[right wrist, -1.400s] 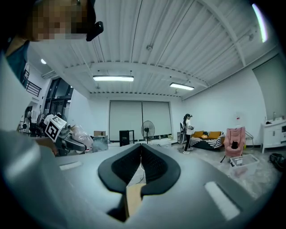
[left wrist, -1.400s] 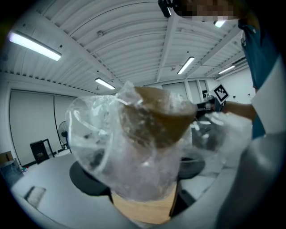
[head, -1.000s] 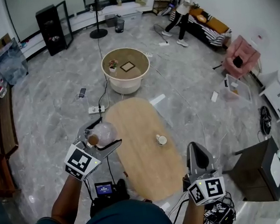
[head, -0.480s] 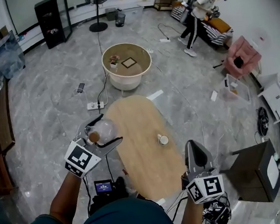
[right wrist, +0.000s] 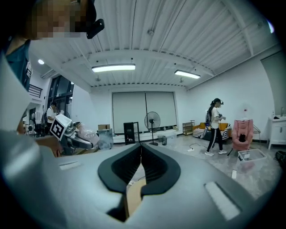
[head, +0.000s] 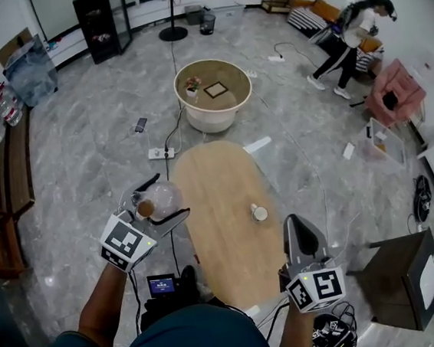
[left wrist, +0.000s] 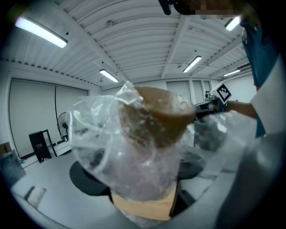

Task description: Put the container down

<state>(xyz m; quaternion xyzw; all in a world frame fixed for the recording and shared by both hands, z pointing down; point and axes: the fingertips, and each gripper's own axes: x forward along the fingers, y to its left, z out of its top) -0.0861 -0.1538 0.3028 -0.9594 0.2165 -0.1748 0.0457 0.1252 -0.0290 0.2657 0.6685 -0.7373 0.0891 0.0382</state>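
My left gripper point(head: 152, 204) is shut on a clear plastic container point(head: 158, 201) with a brown cork-like lid point(head: 144, 209), held in the air just off the left edge of the oval wooden table point(head: 224, 230). In the left gripper view the crinkled container point(left wrist: 134, 147) and its brown end point(left wrist: 161, 118) fill the frame between the jaws. My right gripper point(head: 301, 237) is shut and empty, hanging over the table's near right edge. The right gripper view shows its pads point(right wrist: 140, 165) pressed together. A small cup point(head: 260, 213) stands on the table.
A round beige table point(head: 213, 94) with small items stands beyond the oval one. A power strip point(head: 159, 153) and cables lie on the marble floor. A person point(head: 349, 39) walks at the far right. A dark box point(head: 402, 280) sits to my right, and a device point(head: 161, 285) below the left gripper.
The head view has shifted, so the scene sits slightly lower and to the right. Both grippers hold their poses. The person at the back has walked further right.
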